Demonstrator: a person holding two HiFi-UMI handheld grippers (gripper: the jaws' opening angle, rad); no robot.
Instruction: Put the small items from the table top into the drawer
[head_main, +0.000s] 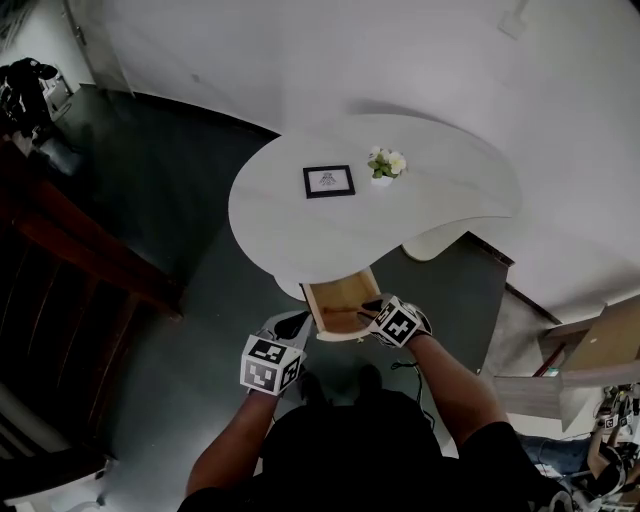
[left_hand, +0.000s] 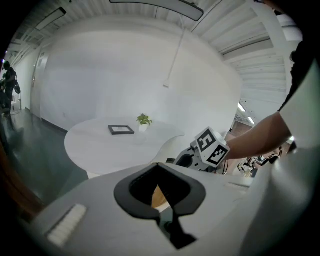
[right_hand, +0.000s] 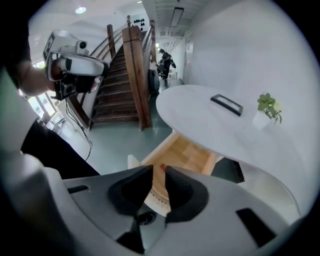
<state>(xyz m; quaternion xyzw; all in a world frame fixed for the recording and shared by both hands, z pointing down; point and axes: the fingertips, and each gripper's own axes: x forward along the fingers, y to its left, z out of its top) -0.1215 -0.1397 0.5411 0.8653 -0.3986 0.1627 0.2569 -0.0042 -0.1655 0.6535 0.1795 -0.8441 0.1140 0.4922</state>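
A white rounded table (head_main: 290, 235) carries a black picture frame (head_main: 329, 181) and a small potted plant (head_main: 384, 166); both also show in the right gripper view, frame (right_hand: 226, 104) and plant (right_hand: 265, 112). Under the table's near edge a wooden drawer (head_main: 345, 295) stands pulled out. My right gripper (head_main: 372, 310) is at the drawer's front right, its jaws closed to a narrow gap on the white drawer front (right_hand: 150, 197). A tiny red speck shows between the tips. My left gripper (head_main: 293, 326) hangs shut and empty just left of the drawer.
A dark wooden staircase (head_main: 70, 250) rises at the left, seen also as the staircase (right_hand: 127, 70) in the right gripper view. A person (right_hand: 165, 62) stands far off. A cardboard box (head_main: 600, 340) and clutter lie at the right. Grey floor surrounds the table.
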